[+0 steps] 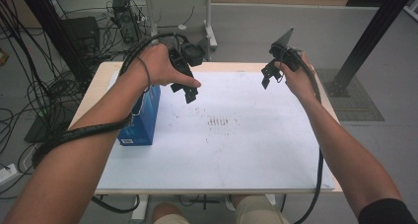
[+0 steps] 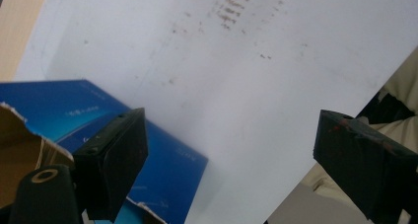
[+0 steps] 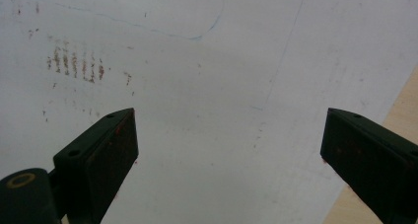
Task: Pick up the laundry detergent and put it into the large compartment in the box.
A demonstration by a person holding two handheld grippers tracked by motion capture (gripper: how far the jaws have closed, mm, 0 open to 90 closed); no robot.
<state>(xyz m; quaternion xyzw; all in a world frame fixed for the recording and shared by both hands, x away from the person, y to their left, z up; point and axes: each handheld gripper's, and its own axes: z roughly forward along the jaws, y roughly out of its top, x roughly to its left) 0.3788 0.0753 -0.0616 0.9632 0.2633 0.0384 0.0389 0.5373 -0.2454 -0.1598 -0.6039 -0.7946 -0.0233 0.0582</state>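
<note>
A white sheet covers the surface (image 1: 246, 150), marked with faint reddish smudges (image 1: 218, 121) near its middle. The left hand-held gripper (image 1: 189, 92) hovers released, nothing between its jaws. Just below and beside it stands the blue box (image 1: 140, 120), its torn-open top facing up, its long axis running away from the person. The right hand-held gripper (image 1: 268, 78), well apart from the box, hangs wide and empty.

The blue box (image 1: 140, 120) is showing glossy printed cardboard, its torn flap (image 2: 19, 150) baring rough brown board. The tabletop (image 1: 246, 150) is wearing a matt white sheet, smudged with reddish marks, over a pale wood edge. The fingers (image 3: 96, 160) are looking like matt black plastic.
</note>
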